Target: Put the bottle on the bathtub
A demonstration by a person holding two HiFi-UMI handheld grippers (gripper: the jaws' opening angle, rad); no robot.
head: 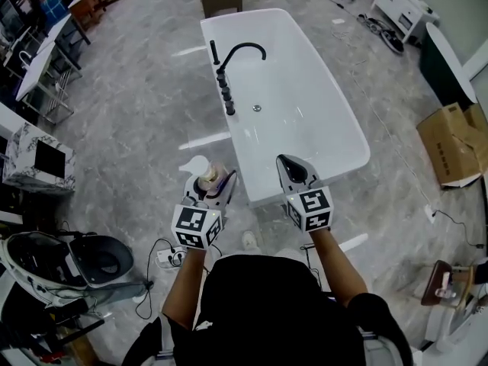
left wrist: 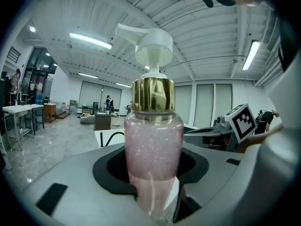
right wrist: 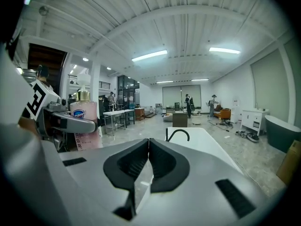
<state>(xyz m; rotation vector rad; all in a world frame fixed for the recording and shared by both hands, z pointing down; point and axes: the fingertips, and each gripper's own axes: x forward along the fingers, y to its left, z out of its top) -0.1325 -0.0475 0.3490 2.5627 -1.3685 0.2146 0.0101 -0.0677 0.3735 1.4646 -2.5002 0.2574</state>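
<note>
A pink pump bottle (left wrist: 153, 149) with a gold collar and white pump head stands upright between the jaws of my left gripper (head: 216, 183), which is shut on it. From above the bottle (head: 208, 177) shows just left of the near end of the white bathtub (head: 305, 120). In the right gripper view the same bottle (right wrist: 83, 126) appears at the left, with the bathtub (right wrist: 207, 142) ahead. My right gripper (head: 293, 171) is shut with nothing in it and hovers over the tub's near rim. A black faucet (head: 238, 53) arches over the tub's left edge.
Black knobs (head: 226, 94) line the tub's left rim. A cardboard box (head: 451, 143) lies at the right, a white cabinet (head: 400, 6) at the back right. A metal rack (head: 42, 75) and a marbled box (head: 38, 158) stand at the left. Cables (head: 171, 256) lie near my feet.
</note>
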